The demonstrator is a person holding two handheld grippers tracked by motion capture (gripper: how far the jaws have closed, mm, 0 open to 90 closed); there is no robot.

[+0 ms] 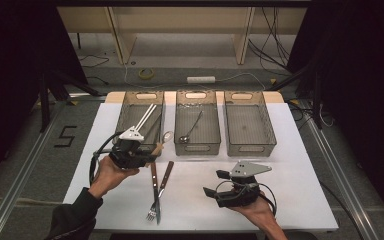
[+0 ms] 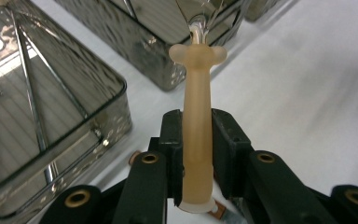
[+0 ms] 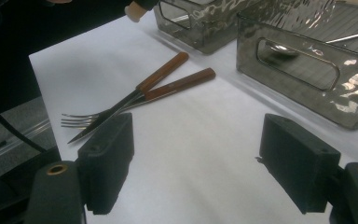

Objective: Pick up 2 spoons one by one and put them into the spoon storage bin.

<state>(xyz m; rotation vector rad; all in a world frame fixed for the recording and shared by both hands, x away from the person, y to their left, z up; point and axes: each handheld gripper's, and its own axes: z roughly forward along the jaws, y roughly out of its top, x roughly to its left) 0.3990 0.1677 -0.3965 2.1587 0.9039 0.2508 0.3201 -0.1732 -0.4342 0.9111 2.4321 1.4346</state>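
Note:
My left gripper [image 1: 151,153] is shut on the pale beige handle of a spoon [image 1: 166,137], held a little above the table in front of the left bin [image 1: 125,114]. In the left gripper view the handle [image 2: 196,116] stands pinched between the two jaws of the left gripper [image 2: 196,128], and the metal bowl points toward the bins. My right gripper [image 1: 214,183] rests low over the table at the front right with its jaws wide apart; in its own view the right gripper [image 3: 198,158] has nothing between its pads.
A brown-handled knife [image 1: 154,185] and fork [image 1: 165,177] lie crossed on the white table [image 1: 290,170] between the hands. The left bin holds metal chopsticks [image 1: 146,116], the middle bin [image 1: 197,150] a metal spoon [image 1: 192,127], and the right bin [image 1: 252,150] nothing.

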